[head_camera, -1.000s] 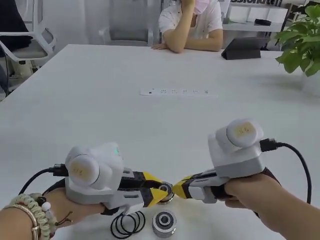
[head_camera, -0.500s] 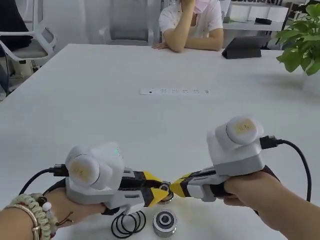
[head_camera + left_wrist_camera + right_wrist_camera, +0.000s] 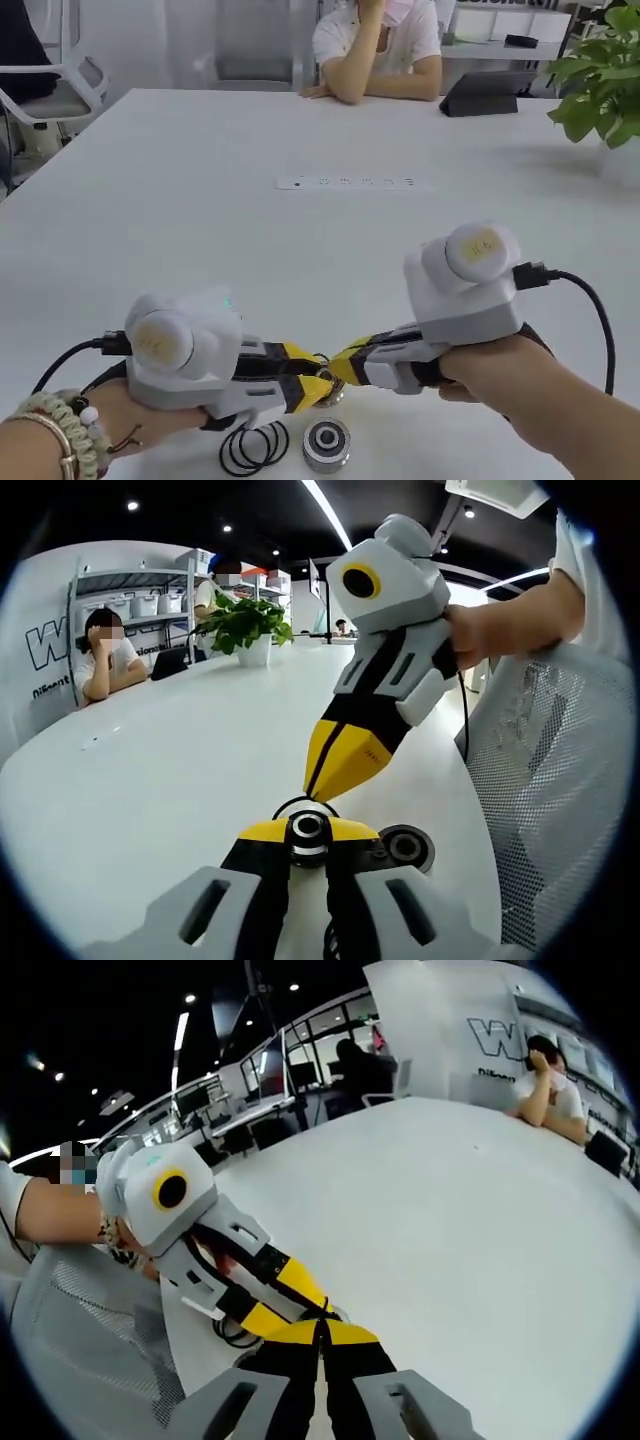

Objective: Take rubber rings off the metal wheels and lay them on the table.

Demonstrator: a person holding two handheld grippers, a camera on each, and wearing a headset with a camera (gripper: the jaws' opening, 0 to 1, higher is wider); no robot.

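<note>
Left gripper view, left tool (image 3: 307, 836) clamps wheel (image 3: 308, 825)

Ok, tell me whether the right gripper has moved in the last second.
Yes, slightly: against the loose wheel on the table, the right gripper has shifted leftwards and up the head view.

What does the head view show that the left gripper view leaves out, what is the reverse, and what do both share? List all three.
The head view adds the loose black rubber rings lying on the white table, and a beaded bracelet on the person's wrist. The left gripper view adds white shelves of storage bins and ceiling spotlights. Both share the small metal wheel clamped in the left gripper, the right gripper meeting it, the spare metal wheel lying on the table, the leafy green plant and a seated person.
</note>
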